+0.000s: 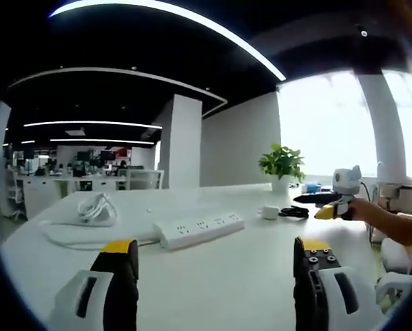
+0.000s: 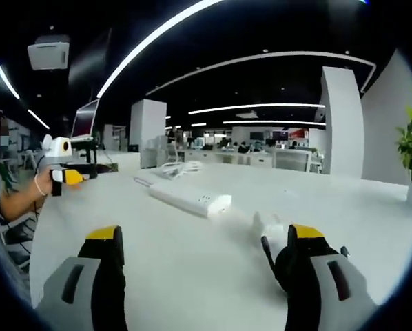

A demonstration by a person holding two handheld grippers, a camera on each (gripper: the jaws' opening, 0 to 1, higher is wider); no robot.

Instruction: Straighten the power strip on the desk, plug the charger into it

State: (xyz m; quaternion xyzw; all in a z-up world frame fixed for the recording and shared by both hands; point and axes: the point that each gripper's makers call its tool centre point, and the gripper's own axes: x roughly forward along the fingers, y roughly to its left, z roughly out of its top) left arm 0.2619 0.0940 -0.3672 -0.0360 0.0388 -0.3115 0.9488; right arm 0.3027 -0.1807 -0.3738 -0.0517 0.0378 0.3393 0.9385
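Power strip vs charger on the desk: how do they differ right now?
The power strip is a long flat bar lying at a slant on the desk; the charger is a small compact block. The power strip trails a white cable to a coiled bundle; the charger has a dark cord beside it. In the right gripper view the charger lies near the right gripper; the strip lies farther off. Both are white and ungripped.

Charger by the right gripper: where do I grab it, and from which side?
Probably close on the charger block's two flat sides, coming in from the near desk edge. It lies flat ahead of the open right gripper, its black cable trailing toward the near edge; its prongs cannot be made out.
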